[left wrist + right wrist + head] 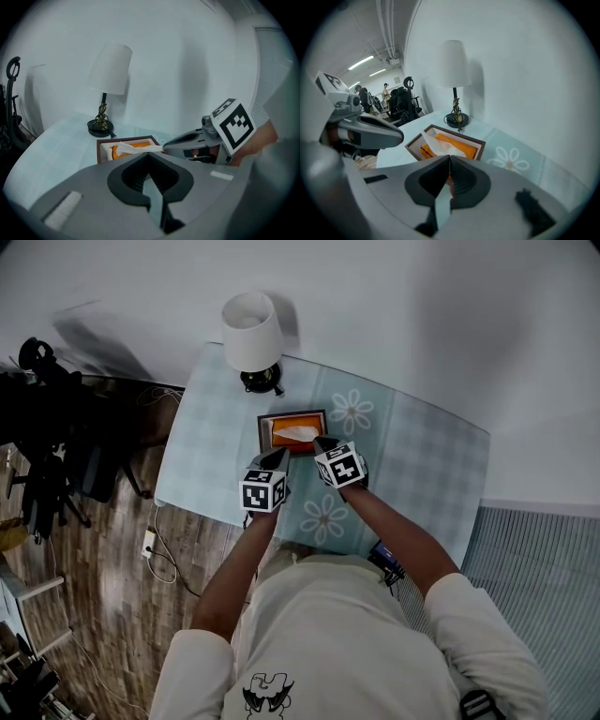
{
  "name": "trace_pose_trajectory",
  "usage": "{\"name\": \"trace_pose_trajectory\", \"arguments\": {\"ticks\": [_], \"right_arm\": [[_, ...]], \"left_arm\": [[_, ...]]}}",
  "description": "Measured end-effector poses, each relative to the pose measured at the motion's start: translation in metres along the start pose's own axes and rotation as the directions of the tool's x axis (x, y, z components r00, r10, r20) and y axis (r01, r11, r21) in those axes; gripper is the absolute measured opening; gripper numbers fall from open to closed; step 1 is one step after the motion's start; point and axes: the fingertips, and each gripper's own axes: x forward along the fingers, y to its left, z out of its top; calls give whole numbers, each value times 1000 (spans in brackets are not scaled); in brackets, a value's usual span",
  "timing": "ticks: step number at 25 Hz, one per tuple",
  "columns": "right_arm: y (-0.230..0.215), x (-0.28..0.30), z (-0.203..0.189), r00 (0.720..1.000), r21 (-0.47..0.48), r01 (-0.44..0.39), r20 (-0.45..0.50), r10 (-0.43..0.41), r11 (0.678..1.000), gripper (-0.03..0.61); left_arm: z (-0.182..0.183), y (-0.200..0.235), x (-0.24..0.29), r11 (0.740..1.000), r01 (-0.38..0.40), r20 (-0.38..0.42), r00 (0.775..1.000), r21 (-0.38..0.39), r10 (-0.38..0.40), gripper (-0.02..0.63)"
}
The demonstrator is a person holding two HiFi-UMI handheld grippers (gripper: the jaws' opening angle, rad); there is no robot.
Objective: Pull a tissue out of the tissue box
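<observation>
The right gripper [450, 158] was clenched, its two jaws pressed together at the tip, and it was pinching the near end of the tissue [439, 146]. In the left gripper view the white sheet ran from the box opening straight to that closed tip. The tissue was thin, white and creased, standing up out of the opening in a loose peak and leaning toward the right gripper. Its lower part was still inside the box.

The left gripper [148, 155] hung just beside the right one, on the near side of the box. Its jaws were also closed, with nothing between them.

The tissue box [459, 133] was a low, open-topped rectangle with a dark brown frame and a pale inner lip. Bright orange showed inside, around the tissue. It lay flat near the back middle of the table [206, 456], just ahead of both gripper tips.

The table was covered by a pale blue checked cloth with a band of white daisies [352, 412], one of them just to the right of the box. A lamp [251, 334] with a white shade and a black base stood behind the box, near the wall and apart from it. The person's bare forearms reached forward from pale sleeves to the grippers. A dark wooden floor showed to the left of the table.
</observation>
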Motion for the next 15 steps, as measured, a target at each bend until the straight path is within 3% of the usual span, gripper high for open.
{"name": "trace_pose_trajectory", "arguments": {"ticks": [15], "right_arm": [[30,-77,11,988,52,-27,152,18,998,15]], "left_arm": [[13,-33,-40,996,8,89,996,86,-16,6]]}}
